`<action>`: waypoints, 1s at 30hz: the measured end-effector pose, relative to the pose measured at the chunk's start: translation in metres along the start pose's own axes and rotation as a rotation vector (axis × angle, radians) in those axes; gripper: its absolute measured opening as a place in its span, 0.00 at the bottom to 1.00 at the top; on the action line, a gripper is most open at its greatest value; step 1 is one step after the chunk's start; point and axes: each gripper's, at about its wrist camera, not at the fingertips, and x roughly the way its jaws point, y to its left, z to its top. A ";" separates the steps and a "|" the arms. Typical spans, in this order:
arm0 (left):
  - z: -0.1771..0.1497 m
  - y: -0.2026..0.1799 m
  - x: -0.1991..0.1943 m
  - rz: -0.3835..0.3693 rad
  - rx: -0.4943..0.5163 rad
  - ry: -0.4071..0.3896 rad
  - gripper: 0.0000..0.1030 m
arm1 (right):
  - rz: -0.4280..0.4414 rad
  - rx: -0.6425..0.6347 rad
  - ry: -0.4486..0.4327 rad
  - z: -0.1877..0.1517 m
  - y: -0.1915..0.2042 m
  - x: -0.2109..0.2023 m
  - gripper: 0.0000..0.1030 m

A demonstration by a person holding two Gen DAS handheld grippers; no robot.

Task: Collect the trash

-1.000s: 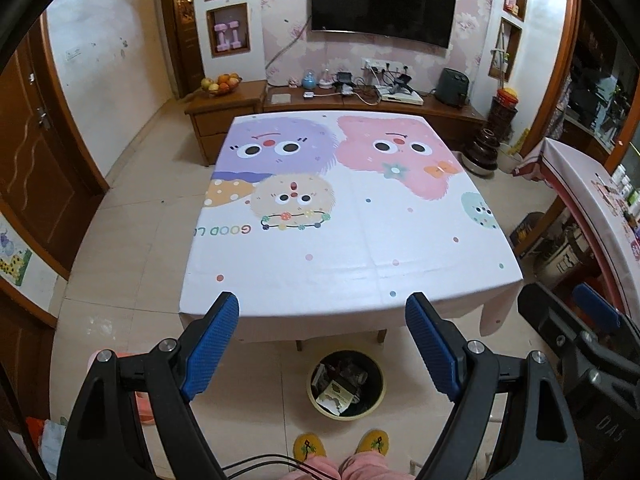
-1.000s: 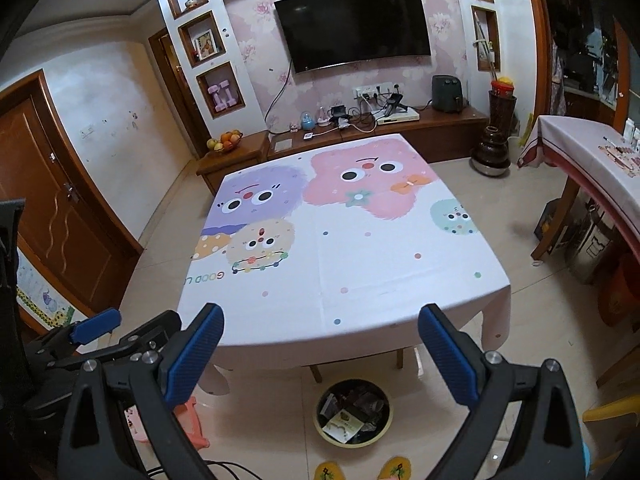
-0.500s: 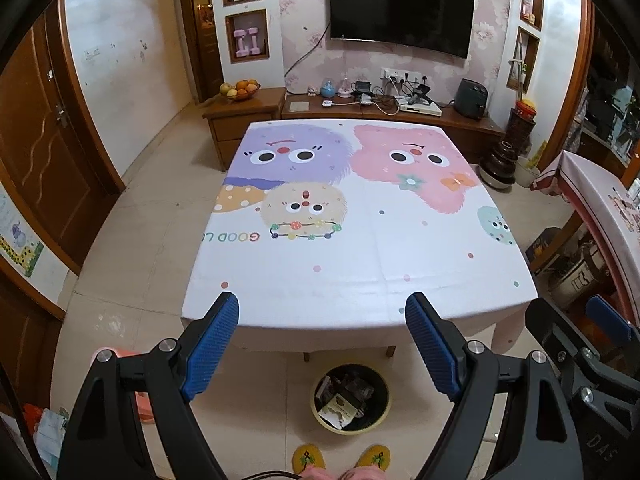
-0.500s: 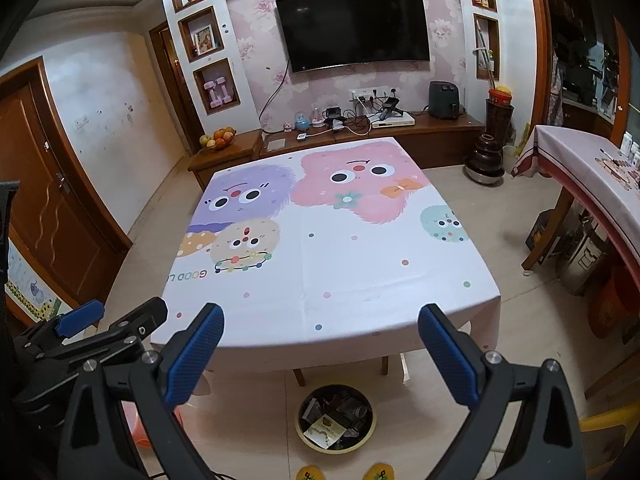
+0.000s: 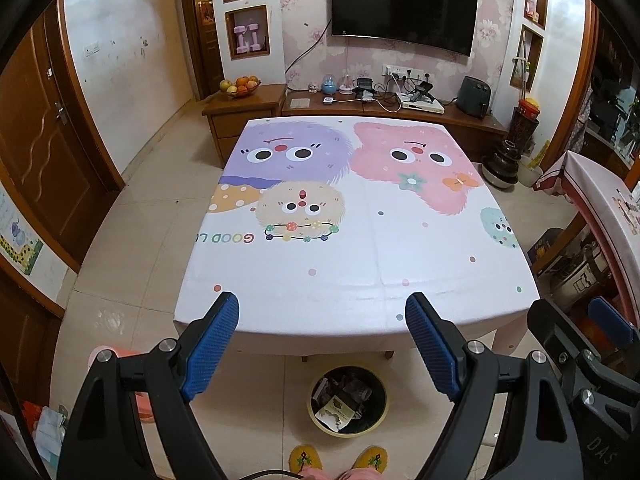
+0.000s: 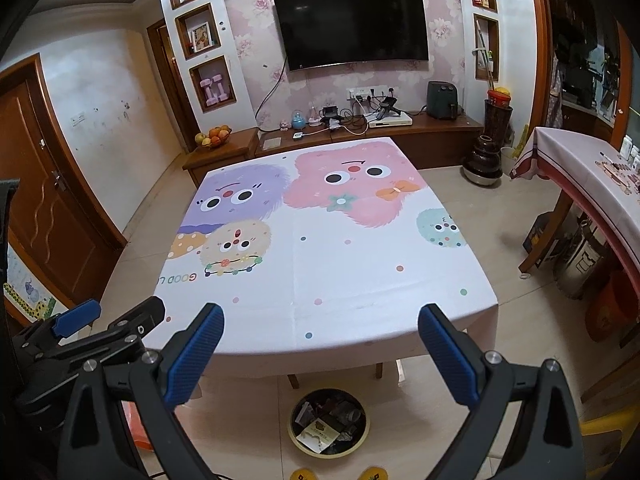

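Two tools: left tool [image 5: 322,312] and right tool [image 6: 320,322] both gape wide, holding nothing.
Bin [image 5: 347,402]: below both tools, under counter [image 5: 360,272] edge; trash already inside.

Cartoon-print tablecloth [image 5: 360,264] on the table, wall television [image 5: 404,4] behind, fruit bowl [image 5: 240,85] on the wooden cabinet [image 5: 240,108].

The left tongs [image 5: 322,312] point forward and downward, their two blue-padded fingers [image 5: 210,350] spread wide with nothing between them. The right tongs [image 6: 320,322] are angled down likewise, their blue pads [image 6: 448,360] also set wide apart and empty. The two sit side by side: each shows at the edge of the other's view. At the bottom, the person's two feet in yellow slippers [image 5: 304,458] show.
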 end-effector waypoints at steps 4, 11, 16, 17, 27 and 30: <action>0.001 -0.002 0.002 0.001 0.000 0.003 0.82 | 0.000 0.001 0.002 0.000 -0.001 0.000 0.95; 0.004 -0.006 0.013 0.001 0.006 0.016 0.82 | -0.001 0.002 0.004 0.001 -0.002 0.001 0.95; 0.003 -0.007 0.018 -0.001 0.009 0.024 0.82 | -0.001 0.000 0.004 0.001 -0.002 0.001 0.95; 0.002 -0.007 0.017 -0.001 0.008 0.024 0.82 | 0.000 0.001 0.004 0.001 -0.002 0.001 0.95; -0.005 -0.009 0.018 -0.005 0.020 0.041 0.82 | -0.001 0.005 0.009 0.001 -0.007 0.003 0.95; -0.006 -0.009 0.017 -0.005 0.024 0.044 0.82 | -0.001 0.006 0.009 0.000 -0.007 0.003 0.95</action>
